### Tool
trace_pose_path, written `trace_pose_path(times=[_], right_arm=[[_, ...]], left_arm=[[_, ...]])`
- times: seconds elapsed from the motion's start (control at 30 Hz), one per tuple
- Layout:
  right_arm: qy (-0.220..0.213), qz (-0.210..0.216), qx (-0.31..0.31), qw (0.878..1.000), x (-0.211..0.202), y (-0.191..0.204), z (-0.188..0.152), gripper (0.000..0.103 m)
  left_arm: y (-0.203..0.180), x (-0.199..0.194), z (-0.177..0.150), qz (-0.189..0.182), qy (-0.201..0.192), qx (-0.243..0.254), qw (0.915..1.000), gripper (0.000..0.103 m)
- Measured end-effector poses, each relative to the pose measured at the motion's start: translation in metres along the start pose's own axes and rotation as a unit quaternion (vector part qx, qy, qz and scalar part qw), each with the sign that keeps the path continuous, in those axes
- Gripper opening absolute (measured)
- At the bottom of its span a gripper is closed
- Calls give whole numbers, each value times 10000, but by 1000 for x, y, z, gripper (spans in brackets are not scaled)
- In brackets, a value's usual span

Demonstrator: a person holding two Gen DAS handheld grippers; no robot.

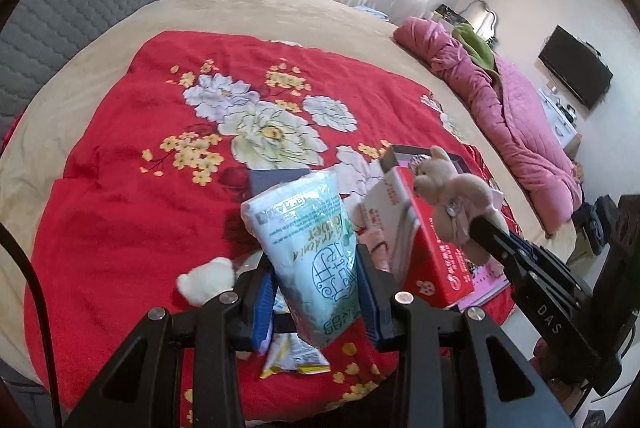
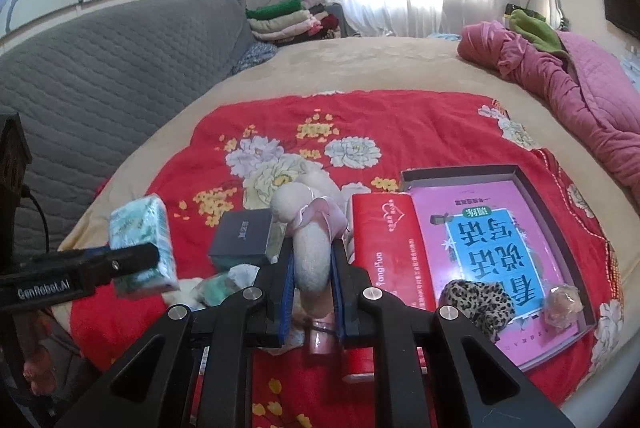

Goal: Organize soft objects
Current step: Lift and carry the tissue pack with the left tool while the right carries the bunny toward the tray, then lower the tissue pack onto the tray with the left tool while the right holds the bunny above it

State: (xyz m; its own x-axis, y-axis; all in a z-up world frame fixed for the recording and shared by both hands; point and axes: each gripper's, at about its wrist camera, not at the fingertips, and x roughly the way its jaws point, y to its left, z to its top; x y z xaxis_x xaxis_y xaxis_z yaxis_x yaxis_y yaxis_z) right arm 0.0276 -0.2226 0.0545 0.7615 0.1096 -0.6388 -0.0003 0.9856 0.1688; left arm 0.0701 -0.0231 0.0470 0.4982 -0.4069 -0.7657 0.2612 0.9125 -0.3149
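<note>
Fingers, left gripper (image 1: 316, 292): clenched on a tissue pack (image 1: 308, 252), raised over the red floral quilt (image 1: 132, 204).
Fingers, right gripper (image 2: 314, 268): clenched on a plush bear (image 2: 310, 240), held beside the shallow box (image 2: 540, 204).
Sorted: leopard-print scrunchie (image 2: 476, 298) lying in the box.
Outstanding: white plush (image 1: 208, 278) left on the quilt; both held items judged unplaced.
</note>
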Motion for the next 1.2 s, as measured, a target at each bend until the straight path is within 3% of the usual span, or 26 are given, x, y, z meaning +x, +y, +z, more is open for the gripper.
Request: trace_pose_path(times=[0.53,1.2], right_arm=[[-237,-158,374,9989,-41,-34,-2,16],[-576,-841,1007,9897,-94,-101,-10,16]], left_arm=[[-57,-6,-7,-72,-19,469,9989,37],[-134,2,-2,-359,73,1143,9928,37]])
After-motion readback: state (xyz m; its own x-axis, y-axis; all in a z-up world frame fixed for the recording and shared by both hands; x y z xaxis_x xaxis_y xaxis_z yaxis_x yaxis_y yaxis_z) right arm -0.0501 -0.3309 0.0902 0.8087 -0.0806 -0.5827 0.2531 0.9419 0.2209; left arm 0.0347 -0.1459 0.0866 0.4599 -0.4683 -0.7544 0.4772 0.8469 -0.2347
